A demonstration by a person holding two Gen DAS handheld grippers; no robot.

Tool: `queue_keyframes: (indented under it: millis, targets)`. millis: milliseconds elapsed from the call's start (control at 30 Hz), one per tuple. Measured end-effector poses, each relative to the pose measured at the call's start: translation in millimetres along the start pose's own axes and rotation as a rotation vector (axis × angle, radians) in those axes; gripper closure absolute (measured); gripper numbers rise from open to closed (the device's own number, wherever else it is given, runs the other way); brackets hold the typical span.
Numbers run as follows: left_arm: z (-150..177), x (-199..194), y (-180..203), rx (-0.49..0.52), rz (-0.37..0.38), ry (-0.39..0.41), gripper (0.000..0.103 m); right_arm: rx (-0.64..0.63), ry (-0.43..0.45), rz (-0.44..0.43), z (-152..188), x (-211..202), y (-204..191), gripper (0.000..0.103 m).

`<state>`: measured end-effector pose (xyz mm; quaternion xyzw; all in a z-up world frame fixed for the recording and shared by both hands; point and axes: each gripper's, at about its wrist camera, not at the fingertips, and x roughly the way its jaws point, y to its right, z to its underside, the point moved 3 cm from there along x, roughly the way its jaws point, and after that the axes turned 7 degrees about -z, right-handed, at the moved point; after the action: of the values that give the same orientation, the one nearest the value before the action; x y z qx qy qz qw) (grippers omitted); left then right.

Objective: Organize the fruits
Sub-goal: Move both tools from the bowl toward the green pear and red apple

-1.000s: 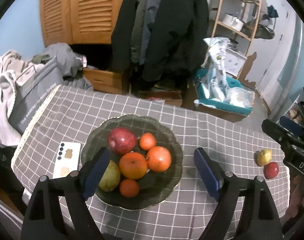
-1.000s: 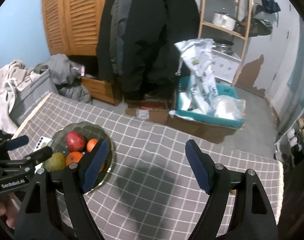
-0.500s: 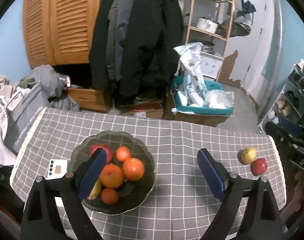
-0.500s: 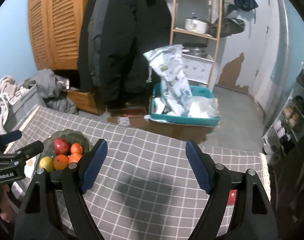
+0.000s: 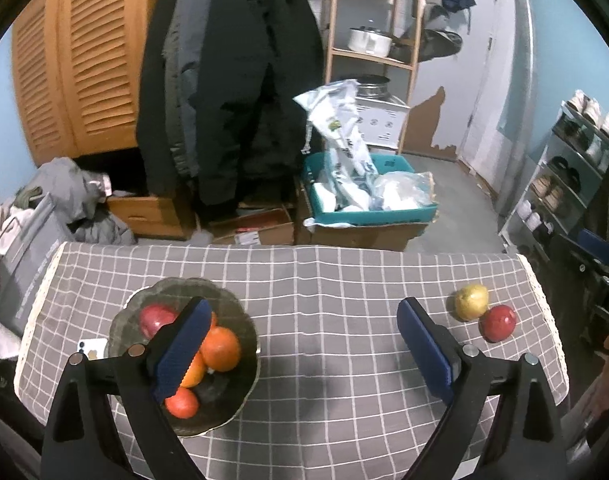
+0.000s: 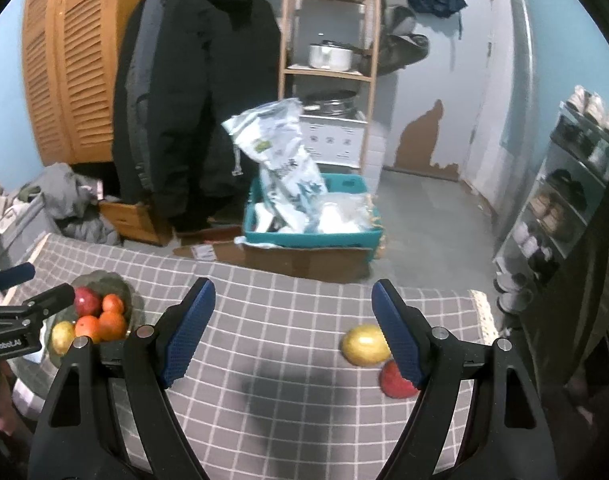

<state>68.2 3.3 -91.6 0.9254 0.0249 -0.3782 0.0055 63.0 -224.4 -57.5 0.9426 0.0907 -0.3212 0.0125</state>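
The left hand-held gripper [image 5: 300,346] hangs over a surface [image 5: 328,280] covered in a grey checked cloth, its jaws opening with nothing but bare cloth between the blue pads [image 5: 424,348]. At the left of the surface stands a dark scalloped bowl [image 5: 240,396] holding oranges [image 5: 220,349] and a red apple [image 5: 154,318]; the left pad hides part of the fruit. A white phone [image 5: 91,349] lies just beside the bowl, partly under its rim. Near the right edge a yellow pear [image 5: 470,302] and a red fruit [image 5: 498,323] lie touching, well apart from the bowl. Part of the right hand-held gripper [image 5: 600,264] shows at the far right. Beyond the surface stand a teal bin [image 5: 384,214] of bags, dark coats [image 5: 240,80] and a wooden shelf [image 5: 372,56].
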Motion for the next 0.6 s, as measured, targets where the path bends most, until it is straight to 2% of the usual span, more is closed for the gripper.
queue_keyframes:
  millis: [100, 600]
  targets:
    - [-2, 0, 14, 0.019, 0.014, 0.006, 0.004, 0.024, -0.005, 0.024, 5, -3, 17, 0.023]
    - [-10, 10, 94, 0.138, 0.090, -0.005, 0.003, 0.126, -0.029, 0.112, 28, -12, 89, 0.023]
